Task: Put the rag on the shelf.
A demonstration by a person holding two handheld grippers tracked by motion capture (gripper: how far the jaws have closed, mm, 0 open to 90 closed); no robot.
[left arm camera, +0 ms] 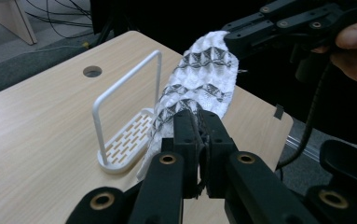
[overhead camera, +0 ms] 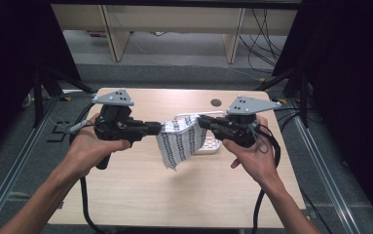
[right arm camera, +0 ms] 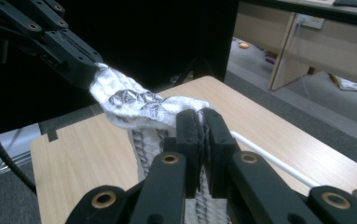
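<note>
The person is holding a white cloth with a dark woven pattern [overhead camera: 180,140] stretched in the air between the two tools, above the middle of the pale wooden table [overhead camera: 140,195]. The left gripper [overhead camera: 158,128] is pinching one upper corner with its jaws closed tight on the fabric, and the right gripper [overhead camera: 202,121] is clamping the opposite upper corner in the same way, so the top edge is running nearly level while the rest is hanging down in a loose point. Just behind and below the cloth a small white rack [left arm camera: 122,135] is standing on the table, a slotted base with a thin upright hoop rising from it (in the high view the cloth is covering most of it). The cloth looks light and very soft to me; it is sagging and bunching wherever it is not being pulled, so I would expect it to drape over whatever it meets instead of keeping a shape, and its waffled weave should be giving the jaws good purchase. The corners seem the sensible places to hold, since a grip lower down would let the top flop. The rack is probably light as well and could tip if the cloth drags on it. There is plenty of bare tabletop in front of the cloth and to either side, though the table's far edge is lying near behind the rack
</note>
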